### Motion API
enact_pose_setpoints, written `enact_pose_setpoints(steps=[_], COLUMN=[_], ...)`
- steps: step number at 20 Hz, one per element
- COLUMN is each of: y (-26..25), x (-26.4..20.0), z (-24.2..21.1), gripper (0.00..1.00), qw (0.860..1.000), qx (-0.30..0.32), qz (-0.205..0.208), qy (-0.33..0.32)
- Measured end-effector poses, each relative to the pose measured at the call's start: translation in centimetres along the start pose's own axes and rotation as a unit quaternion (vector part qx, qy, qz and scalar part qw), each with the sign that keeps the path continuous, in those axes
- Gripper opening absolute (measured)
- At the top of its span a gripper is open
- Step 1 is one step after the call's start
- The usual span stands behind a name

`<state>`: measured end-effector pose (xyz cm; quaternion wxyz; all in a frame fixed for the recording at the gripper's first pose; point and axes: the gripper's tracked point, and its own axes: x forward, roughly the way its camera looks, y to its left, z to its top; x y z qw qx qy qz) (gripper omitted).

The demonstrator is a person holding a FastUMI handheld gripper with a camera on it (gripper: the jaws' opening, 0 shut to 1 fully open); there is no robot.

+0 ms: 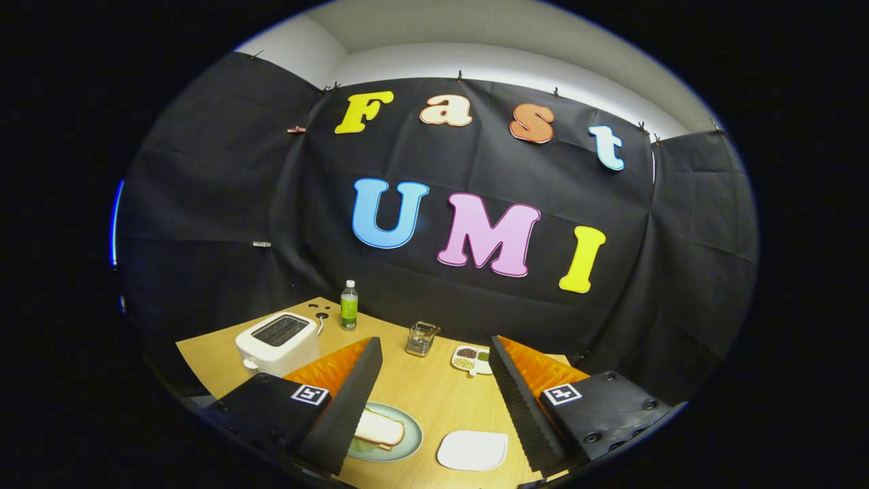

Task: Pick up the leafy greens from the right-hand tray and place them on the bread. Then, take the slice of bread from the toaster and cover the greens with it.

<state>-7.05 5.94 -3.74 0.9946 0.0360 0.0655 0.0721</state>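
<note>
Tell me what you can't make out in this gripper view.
- Plate: the left finger covers its near side and part of the bread.
- Greens under the bread: only a sliver shows.
- Toaster slot: too dark to see inside.
- Divided dish: contents too small to identify.
- Gripper: open, holding nothing.

Toaster (278, 343) left, tray (473, 449) right.

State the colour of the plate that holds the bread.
Pale green, seen in the gripper view: the plate lies between the open jaws of the gripper.

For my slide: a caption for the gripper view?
Open hand-held gripper above table; bread on greens, plate, beside white tray.
</note>
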Motion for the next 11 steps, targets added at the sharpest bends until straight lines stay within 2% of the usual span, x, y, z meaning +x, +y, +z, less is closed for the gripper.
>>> enact_pose_setpoints(steps=[11], y=[0.8], x=[1.4], z=[-0.5], gripper=[0.98], qw=[1.000], qx=[0.005], qz=[0.002], qy=[0.018])
